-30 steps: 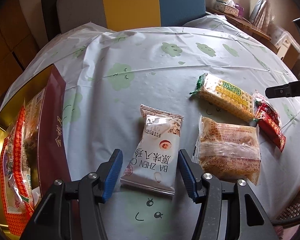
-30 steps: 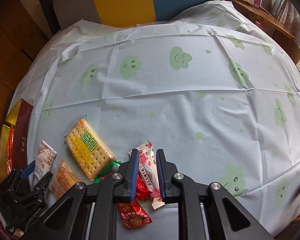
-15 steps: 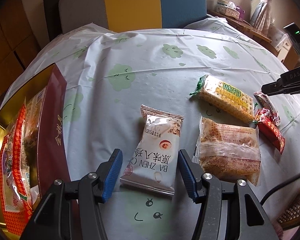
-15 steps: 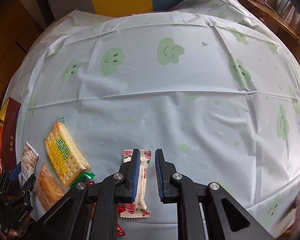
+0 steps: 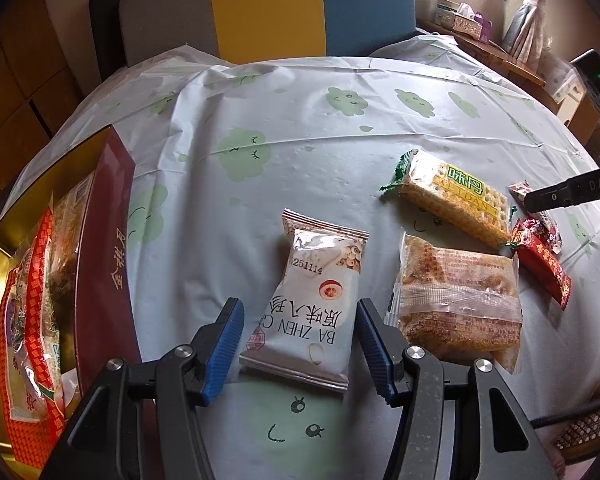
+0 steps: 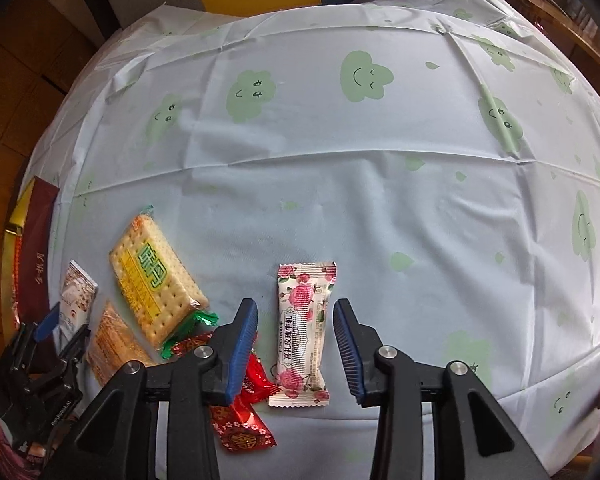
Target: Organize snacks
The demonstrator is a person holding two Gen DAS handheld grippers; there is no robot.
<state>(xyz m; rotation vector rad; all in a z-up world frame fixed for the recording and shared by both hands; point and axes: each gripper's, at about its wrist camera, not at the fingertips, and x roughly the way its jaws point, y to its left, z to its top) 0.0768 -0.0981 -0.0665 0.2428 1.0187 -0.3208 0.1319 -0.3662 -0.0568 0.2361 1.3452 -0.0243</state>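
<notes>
Right wrist view: rose-print bar (image 6: pixel 303 334) flat between spread, untouching fingers (image 6: pixel 242 346); left fingers (image 5: pixel 224 344) likewise released.

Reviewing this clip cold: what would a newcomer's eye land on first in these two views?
Probably the white Ba Zhen snack packet, lying flat between the open left gripper. Next, the rose-printed candy bar on the cloud-print tablecloth, framed by the open right gripper. At far left, the maroon gift box already holds red-wrapped snacks.
</notes>
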